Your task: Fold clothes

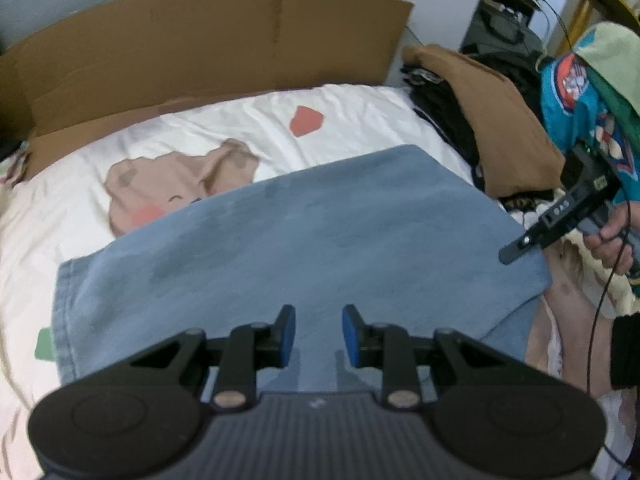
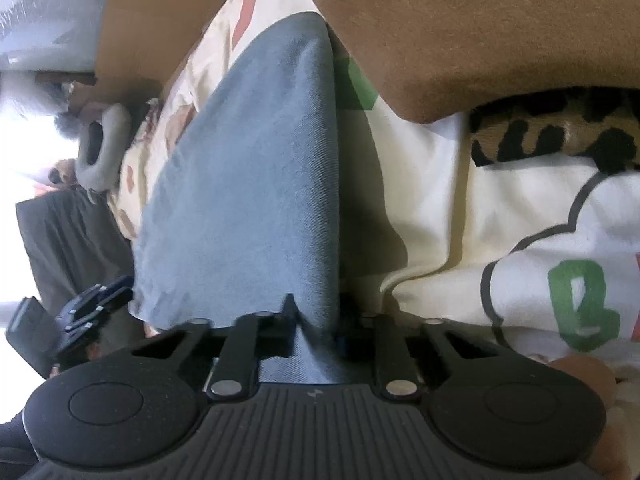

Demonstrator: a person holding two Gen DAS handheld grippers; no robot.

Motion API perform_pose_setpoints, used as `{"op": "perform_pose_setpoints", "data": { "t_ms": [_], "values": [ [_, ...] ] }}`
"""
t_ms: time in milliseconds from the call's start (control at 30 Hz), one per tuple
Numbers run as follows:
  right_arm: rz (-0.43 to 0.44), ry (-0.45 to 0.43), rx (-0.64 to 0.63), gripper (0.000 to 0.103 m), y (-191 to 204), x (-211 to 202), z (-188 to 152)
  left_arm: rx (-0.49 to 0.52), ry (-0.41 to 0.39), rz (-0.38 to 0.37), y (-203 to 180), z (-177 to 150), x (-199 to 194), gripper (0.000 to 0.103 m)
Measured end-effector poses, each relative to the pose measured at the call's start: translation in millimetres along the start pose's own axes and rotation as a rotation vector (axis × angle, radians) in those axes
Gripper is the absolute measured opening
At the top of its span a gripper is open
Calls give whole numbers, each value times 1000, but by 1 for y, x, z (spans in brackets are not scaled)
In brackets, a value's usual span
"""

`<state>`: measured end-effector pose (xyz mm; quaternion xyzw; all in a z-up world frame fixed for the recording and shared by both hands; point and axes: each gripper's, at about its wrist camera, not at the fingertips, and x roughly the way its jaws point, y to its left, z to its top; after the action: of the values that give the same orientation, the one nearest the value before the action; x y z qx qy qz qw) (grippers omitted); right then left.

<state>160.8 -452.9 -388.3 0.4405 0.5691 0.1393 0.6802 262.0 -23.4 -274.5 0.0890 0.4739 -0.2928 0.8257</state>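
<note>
While the fold is underway: one corner gripped, one free.
Right hand-held gripper (image 2: 316,330): pinched tight on the blue garment (image 1: 304,236) edge.
Left hand-held gripper (image 1: 319,334): jaws partly apart, empty, garment spread on the bed (image 1: 80,208) just beyond.
Next: left grasps the near edge.
</note>
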Motion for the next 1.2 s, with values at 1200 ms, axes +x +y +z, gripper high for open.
{"op": "perform_pose_setpoints", "data": {
  "t_ms": [1200],
  "values": [
    [62,-115,63,5,72,-40,1,-36,153,-26,-34,-41,58,15]
  ]
}}
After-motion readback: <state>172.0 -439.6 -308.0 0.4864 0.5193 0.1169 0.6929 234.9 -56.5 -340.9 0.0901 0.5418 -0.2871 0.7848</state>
